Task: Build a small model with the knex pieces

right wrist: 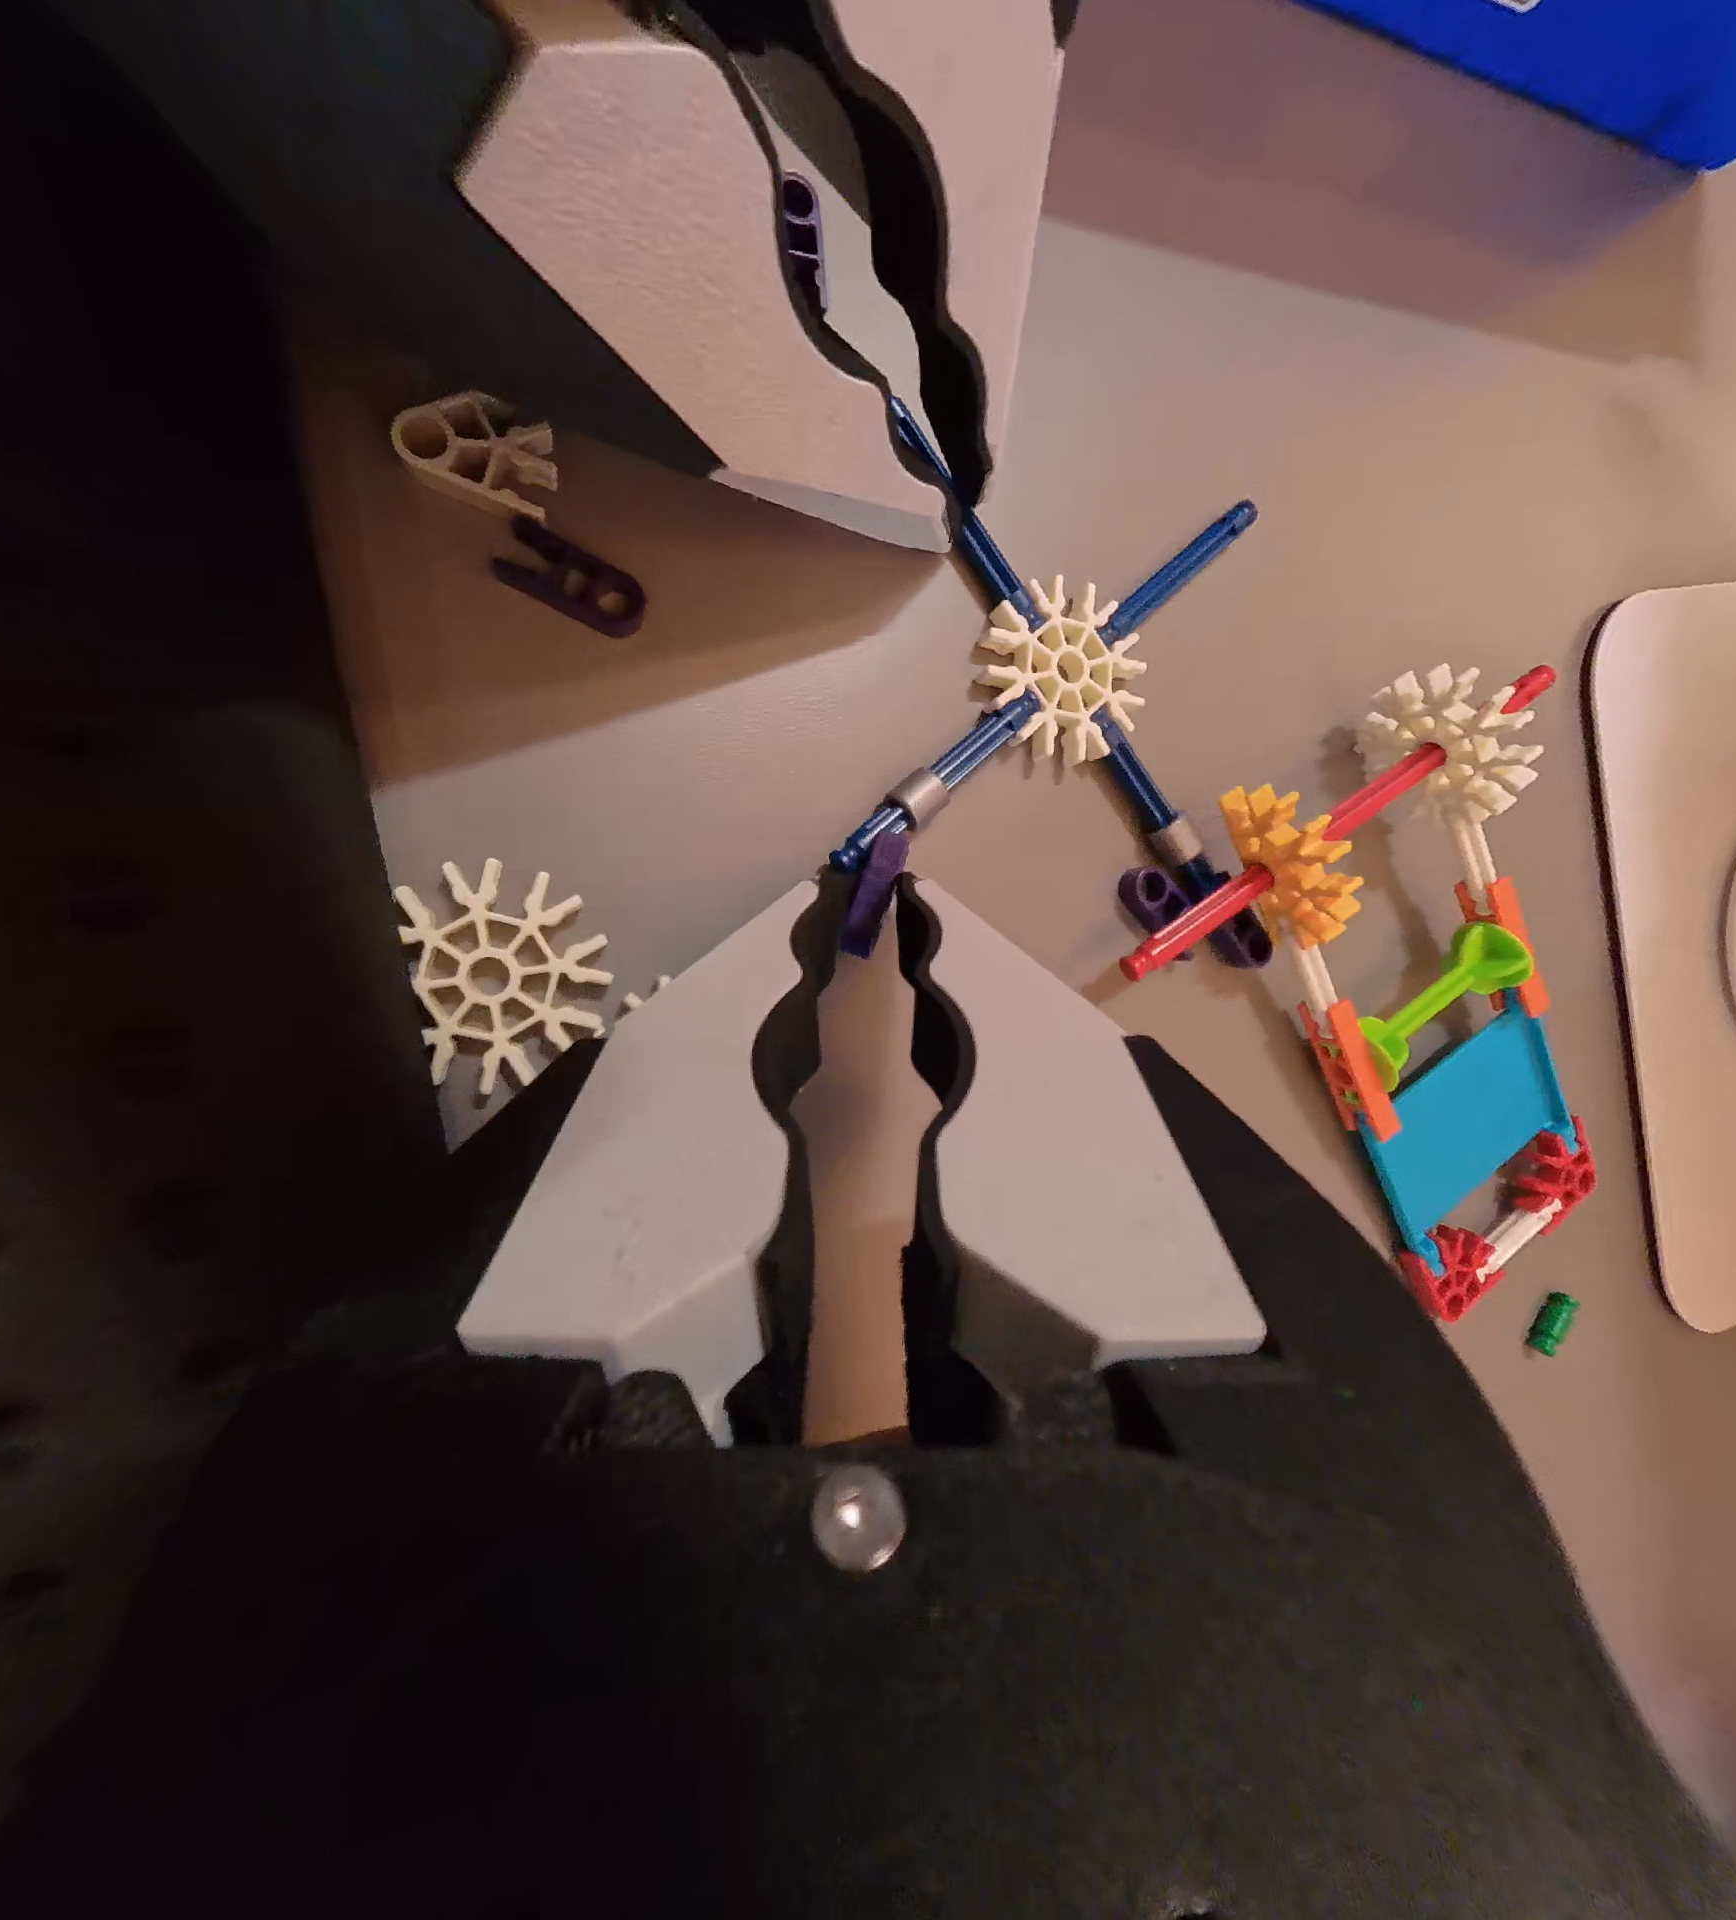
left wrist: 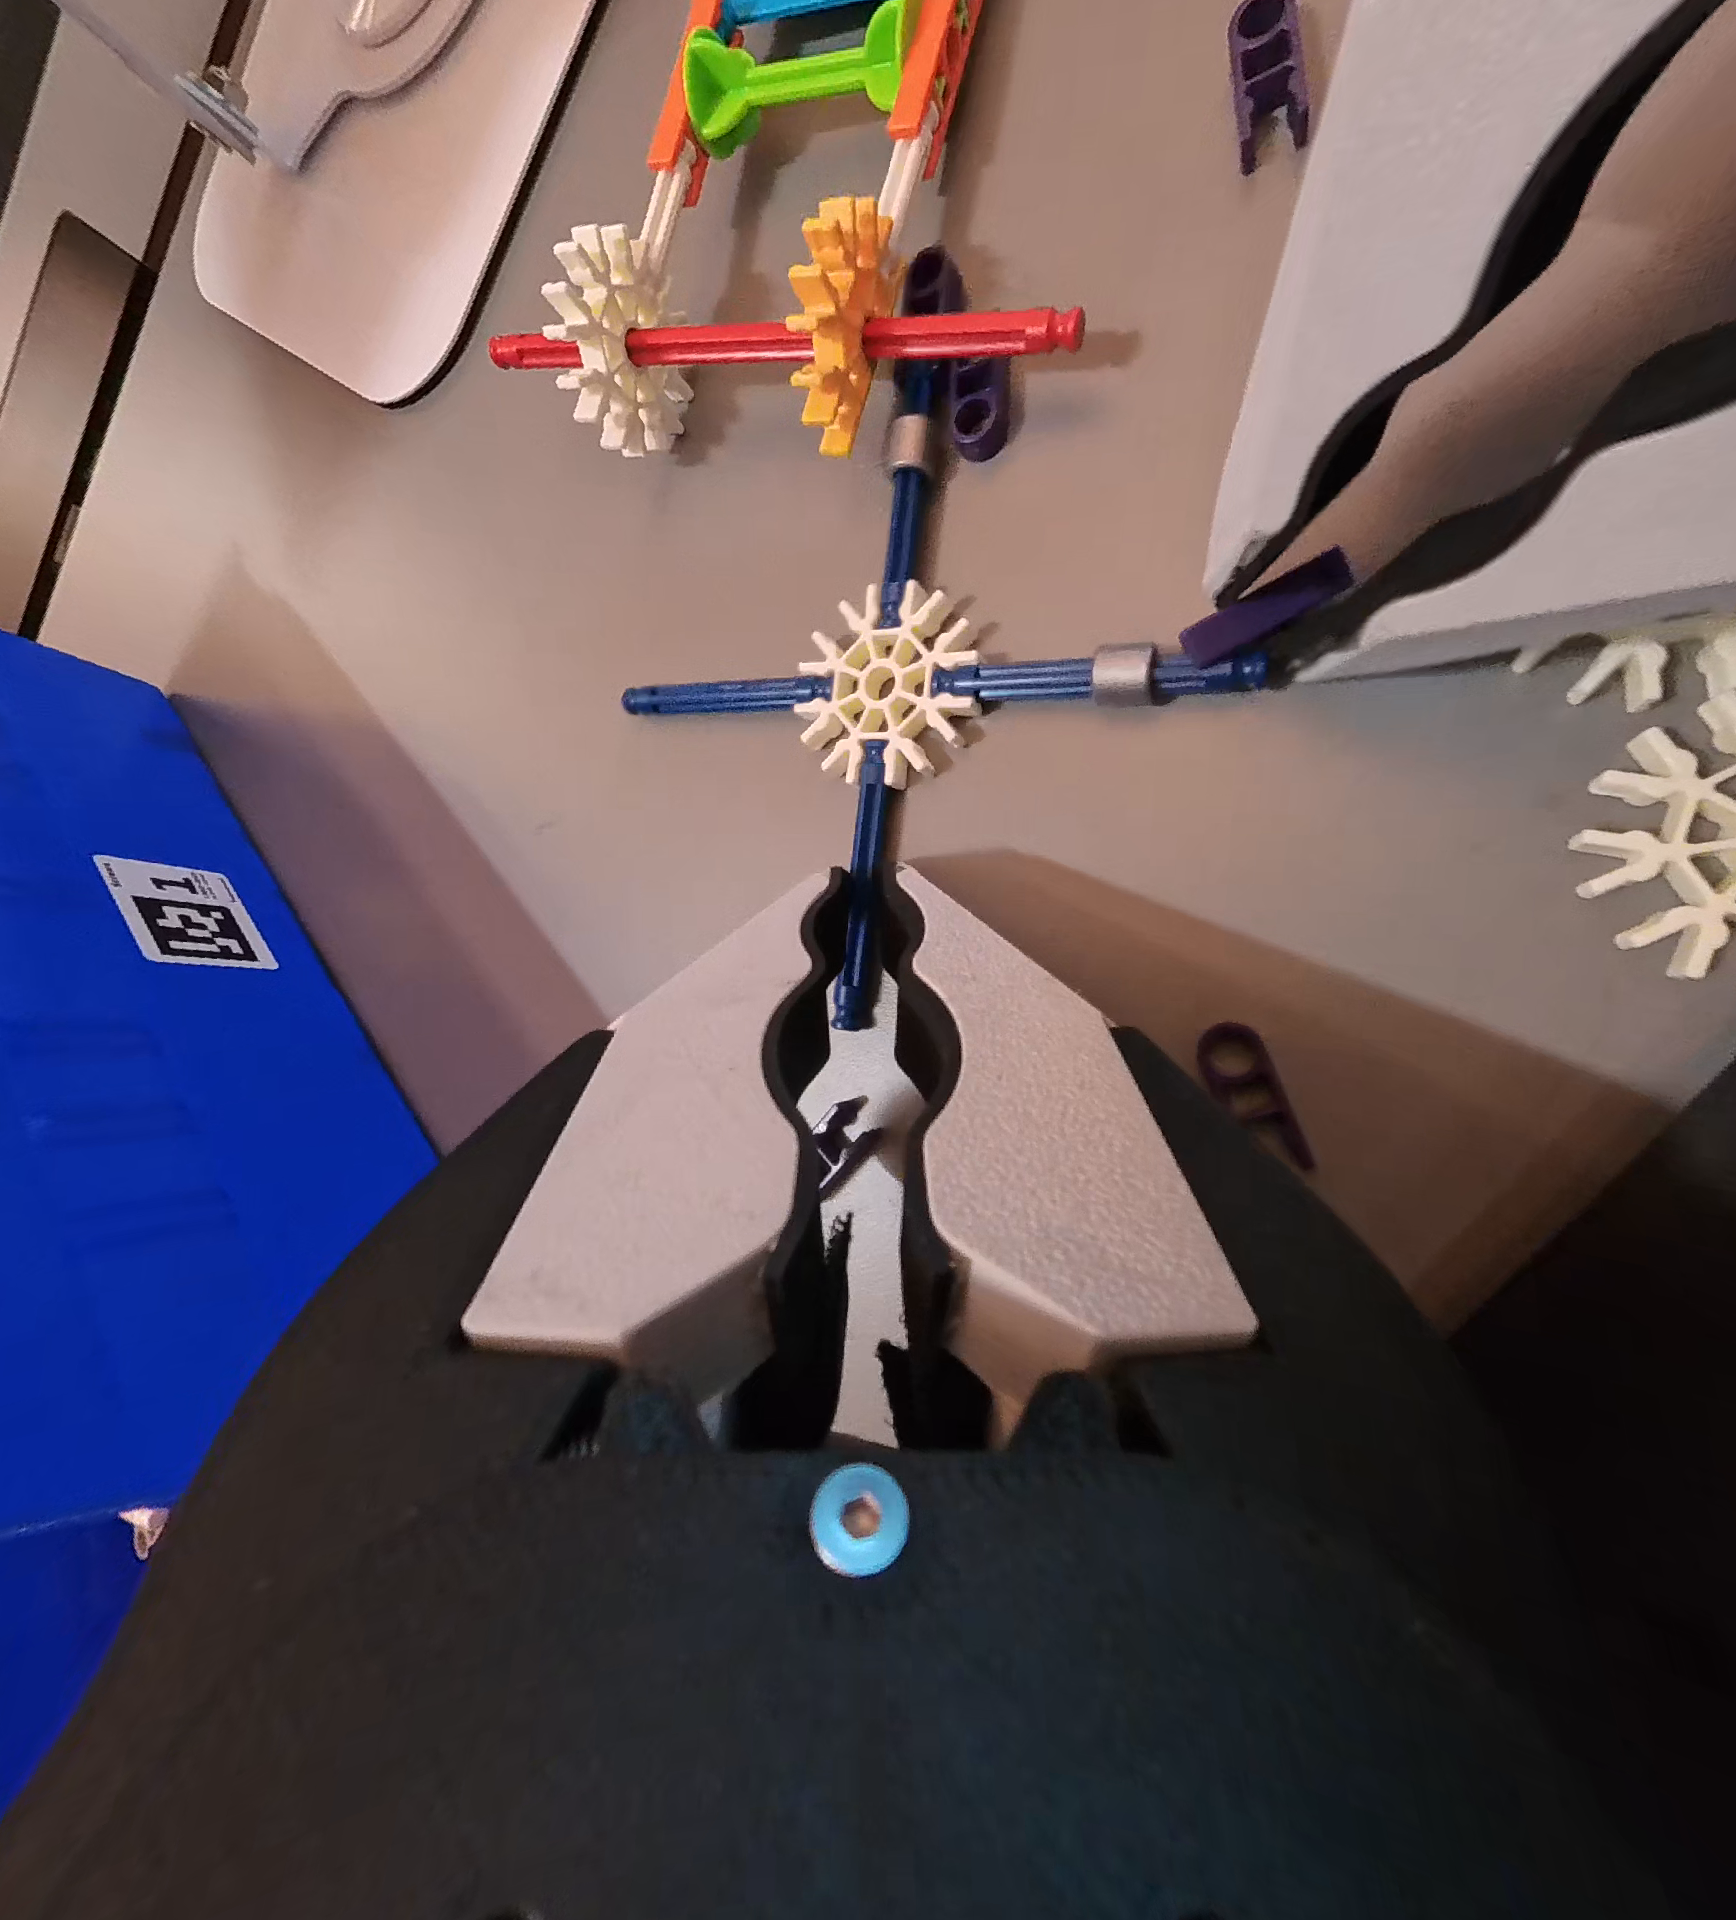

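Pinched between the left gripper jaws is one blue rod of a cross with a white snowflake hub. Ahead and to the right, the right gripper jaws clamp a purple clip at the tip of another rod, just beyond a grey sleeve.

In the right wrist view a colourful toy frame lies on the grey table to the right. Its red rod carries an orange toothed connector and a white one. A small green piece sits just near of the frame, and a pale rounded board lies farther right. To the left lie a flat white snowflake connector, a beige connector and a loose purple clip, and a blue bin fills the far right corner.
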The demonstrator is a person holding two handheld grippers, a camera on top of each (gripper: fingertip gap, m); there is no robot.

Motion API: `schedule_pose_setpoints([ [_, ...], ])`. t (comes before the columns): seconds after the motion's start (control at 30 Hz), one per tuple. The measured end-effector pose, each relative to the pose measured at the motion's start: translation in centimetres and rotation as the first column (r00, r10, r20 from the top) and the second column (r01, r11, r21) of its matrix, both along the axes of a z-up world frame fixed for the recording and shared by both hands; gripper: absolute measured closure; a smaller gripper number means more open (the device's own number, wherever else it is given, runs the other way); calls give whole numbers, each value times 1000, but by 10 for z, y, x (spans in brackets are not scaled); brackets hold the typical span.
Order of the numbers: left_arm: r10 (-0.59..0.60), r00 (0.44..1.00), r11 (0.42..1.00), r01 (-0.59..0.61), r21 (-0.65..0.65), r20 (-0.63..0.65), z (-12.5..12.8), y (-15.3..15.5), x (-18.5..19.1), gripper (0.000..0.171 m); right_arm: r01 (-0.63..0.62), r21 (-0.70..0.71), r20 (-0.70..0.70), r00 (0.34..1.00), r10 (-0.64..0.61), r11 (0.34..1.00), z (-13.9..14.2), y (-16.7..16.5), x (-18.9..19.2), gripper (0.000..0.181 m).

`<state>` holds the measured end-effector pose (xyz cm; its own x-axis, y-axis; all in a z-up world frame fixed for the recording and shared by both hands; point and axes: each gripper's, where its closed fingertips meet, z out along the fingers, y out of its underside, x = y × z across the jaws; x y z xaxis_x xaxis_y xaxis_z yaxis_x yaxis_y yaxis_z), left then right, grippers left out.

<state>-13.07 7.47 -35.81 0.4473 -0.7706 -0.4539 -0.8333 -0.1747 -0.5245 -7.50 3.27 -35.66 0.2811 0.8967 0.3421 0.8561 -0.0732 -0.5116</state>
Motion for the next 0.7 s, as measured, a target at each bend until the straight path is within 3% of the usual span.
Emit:
schedule_pose_setpoints([
  [0.4, 52, 998, 998, -51, 34, -33, 0, 7, -2, 168, -27, -41, -72, 997, 24, 999, 4, -1, -6, 173],
  [0.7, 68, 998, 998, -68, 18, 0, -1, 4, 4, 168, -21, -65, -101, 995, 15, 998, 5, -3, -3, 161],
])
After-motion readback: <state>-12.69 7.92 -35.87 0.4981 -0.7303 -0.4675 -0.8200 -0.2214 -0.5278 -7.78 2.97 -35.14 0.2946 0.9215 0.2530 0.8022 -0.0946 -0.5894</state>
